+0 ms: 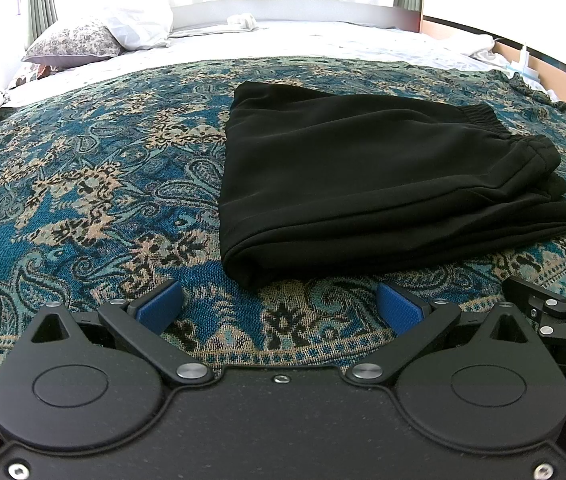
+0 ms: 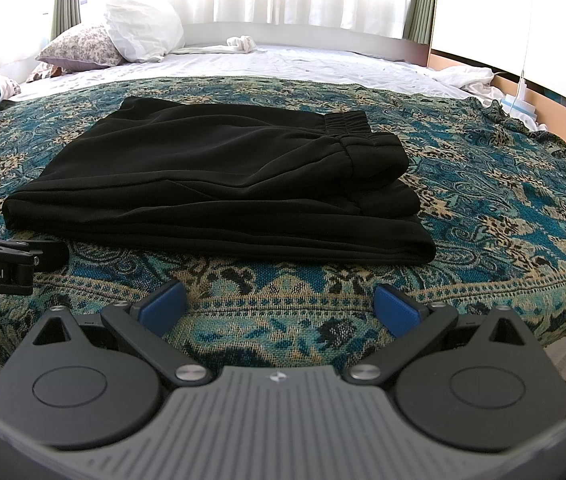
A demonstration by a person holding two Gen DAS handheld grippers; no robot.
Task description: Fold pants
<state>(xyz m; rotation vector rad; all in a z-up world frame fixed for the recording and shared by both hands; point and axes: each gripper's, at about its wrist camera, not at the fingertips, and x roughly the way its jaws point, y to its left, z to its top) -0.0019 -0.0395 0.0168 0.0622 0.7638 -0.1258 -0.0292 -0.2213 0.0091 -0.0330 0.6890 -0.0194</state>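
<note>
1. The black pants (image 1: pixel 383 184) lie folded into a compact stack on the patterned blue bedspread (image 1: pixel 95 184), elastic waistband facing right.
2. The left gripper (image 1: pixel 279 306) sits just short of the stack's near edge, its blue-padded fingers (image 1: pixel 161 306) spread wide with nothing between them.
3. The right gripper (image 2: pixel 281 306) likewise stands wide apart and empty, near the pants but clear of them.
4. 2 pillows (image 2: pixel 115 40) rest at the bed's far left.

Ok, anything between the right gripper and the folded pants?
Nothing: only bare patterned bedspread lies between the open right gripper and the pants, clearest in the right wrist view.
</note>
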